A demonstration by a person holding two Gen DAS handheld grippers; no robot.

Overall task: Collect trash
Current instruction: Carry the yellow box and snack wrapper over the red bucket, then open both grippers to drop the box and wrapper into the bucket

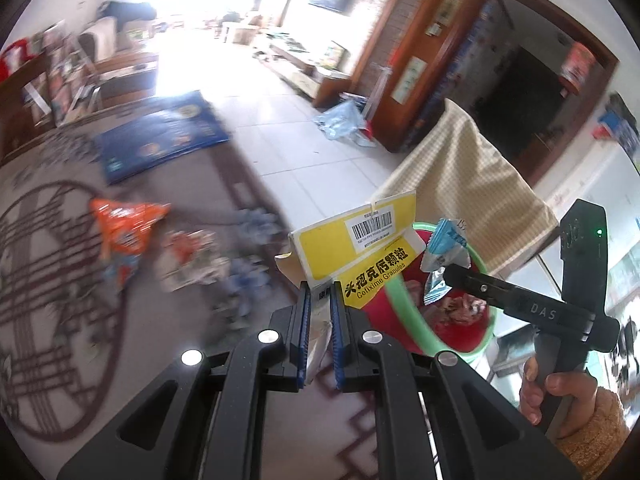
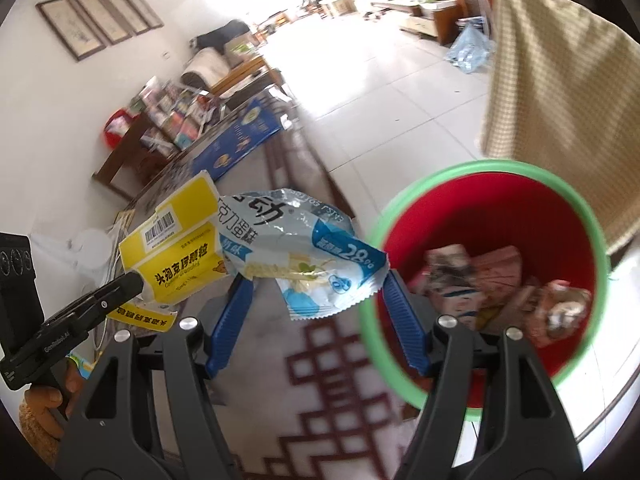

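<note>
My left gripper point(image 1: 320, 300) is shut on a yellow medicine box point(image 1: 352, 248), which stands up from the pads. In the right wrist view the same box point(image 2: 176, 252) sticks out of the left gripper point(image 2: 138, 280) at the left. My right gripper point(image 2: 316, 280) is shut on a blue-and-white snack wrapper point(image 2: 308, 256), stretched across between its two blue fingers point(image 2: 236, 312). Just right of the wrapper stands a red bin with a green rim point(image 2: 472, 170), with several pieces of rubbish inside. From the left wrist view, the right gripper point(image 1: 450, 272) holds the wrapper point(image 1: 444, 256) over the bin's rim point(image 1: 400, 304).
An orange snack bag point(image 1: 124, 224) and a crumpled wrapper point(image 1: 192, 256) lie on the patterned carpet. A flat blue box point(image 1: 160, 132) lies further back. A chequered cloth point(image 1: 460, 176) hangs over furniture right behind the bin. A blue plastic bag point(image 1: 340, 120) lies on the tiled floor.
</note>
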